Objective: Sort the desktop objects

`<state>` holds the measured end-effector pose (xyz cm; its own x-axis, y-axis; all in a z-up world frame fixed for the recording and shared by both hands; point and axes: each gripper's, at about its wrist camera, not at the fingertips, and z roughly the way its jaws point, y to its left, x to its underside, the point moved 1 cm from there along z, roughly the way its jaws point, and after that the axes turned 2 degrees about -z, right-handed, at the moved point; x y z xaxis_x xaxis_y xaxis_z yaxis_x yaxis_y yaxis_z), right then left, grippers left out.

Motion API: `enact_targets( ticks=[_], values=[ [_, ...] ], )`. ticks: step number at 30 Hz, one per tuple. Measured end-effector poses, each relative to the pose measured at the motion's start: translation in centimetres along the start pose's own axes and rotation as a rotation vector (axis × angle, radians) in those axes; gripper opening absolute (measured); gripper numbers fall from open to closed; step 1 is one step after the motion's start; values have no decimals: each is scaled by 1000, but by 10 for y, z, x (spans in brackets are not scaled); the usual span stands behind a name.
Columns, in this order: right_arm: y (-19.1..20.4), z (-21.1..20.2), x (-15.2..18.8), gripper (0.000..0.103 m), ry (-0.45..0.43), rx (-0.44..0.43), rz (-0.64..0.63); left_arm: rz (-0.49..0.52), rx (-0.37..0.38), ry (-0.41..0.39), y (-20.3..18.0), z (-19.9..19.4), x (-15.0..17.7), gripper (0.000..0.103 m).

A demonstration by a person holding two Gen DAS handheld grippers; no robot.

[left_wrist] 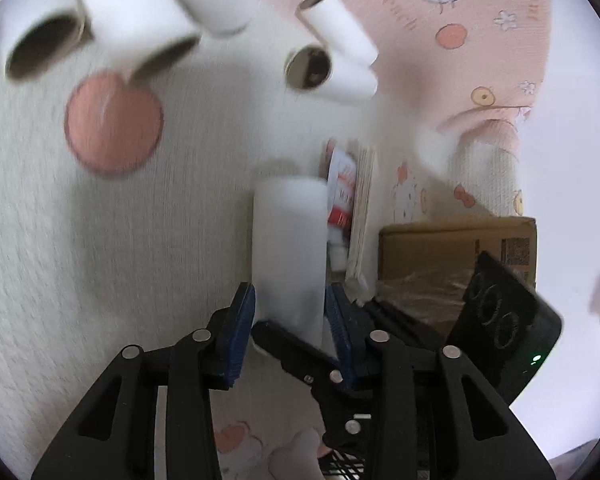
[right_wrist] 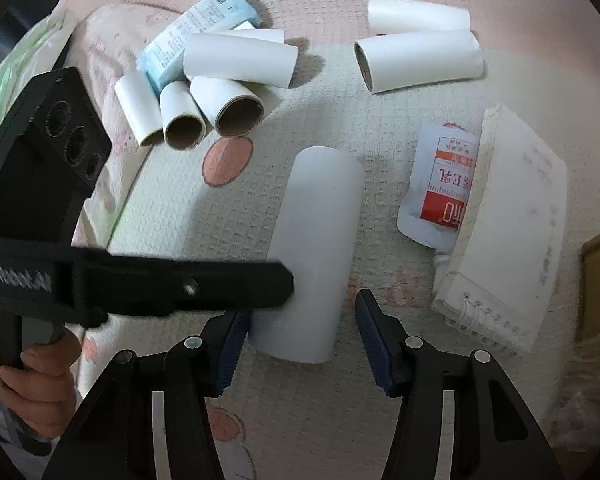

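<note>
**Left tongs on a white roll, right tongs waiting wide**

Nearest the lens, the left tongs (left_wrist: pixel 290 312) have their blue pads (left_wrist: pixel 244 320) pressed on either side of the near end of a white roll (left_wrist: pixel 290 240). In the right wrist view the same roll (right_wrist: pixel 314 256) sits above the patterned cloth (right_wrist: pixel 312 96), with the left tool's black finger reaching across to its side. The right tongs (right_wrist: pixel 304 340) are spread wide around the roll's lower end, gripping nothing; whether a pad brushes the roll cannot be told.

The other rolls lie in two groups: a pile (right_wrist: pixel 220 80) toward the cloth's far left corner, resting partly on a blue packet (right_wrist: pixel 192 36), and a pair (right_wrist: pixel 418 44) toward the far right. A red-and-white pouch (right_wrist: pixel 440 184) lies beside a spiral notebook (right_wrist: pixel 508 248) on the right side, with a cardboard box (left_wrist: pixel 456 260) just beyond the notebook.

The risks, as I judge them: the grip is only at the roll's end, so a quick swing could tip it out. Squeezing harder could crush the hollow tube. The two tools are crowded together and may knock each other. Dropped carelessly, the roll could scatter the pile.
</note>
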<state>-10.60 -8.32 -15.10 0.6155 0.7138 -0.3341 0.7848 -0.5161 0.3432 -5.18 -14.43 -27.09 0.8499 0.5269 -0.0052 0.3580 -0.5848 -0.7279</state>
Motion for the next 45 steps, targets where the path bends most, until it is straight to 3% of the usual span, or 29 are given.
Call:
enact_targets(
  ticks=[8, 18, 28, 36, 45],
  values=[
    [-5, 0, -2, 46, 12, -6, 17, -37, -11, -24, 5, 7, -25, 47],
    [-19, -3, -7, 46, 8, -12, 65, -53, 38, -17, 2, 21, -19, 44],
    [-18, -10, 2, 43, -3, 19, 23, 34, 15, -18, -5, 20, -8, 44],
    [-23, -27, 12, 43, -31, 21, 16, 46, 43, -6, -15, 20, -3, 44],
    [-10, -44, 18, 42, -83, 14, 28, 106, 8, -47, -38, 14, 12, 48]
  ],
)
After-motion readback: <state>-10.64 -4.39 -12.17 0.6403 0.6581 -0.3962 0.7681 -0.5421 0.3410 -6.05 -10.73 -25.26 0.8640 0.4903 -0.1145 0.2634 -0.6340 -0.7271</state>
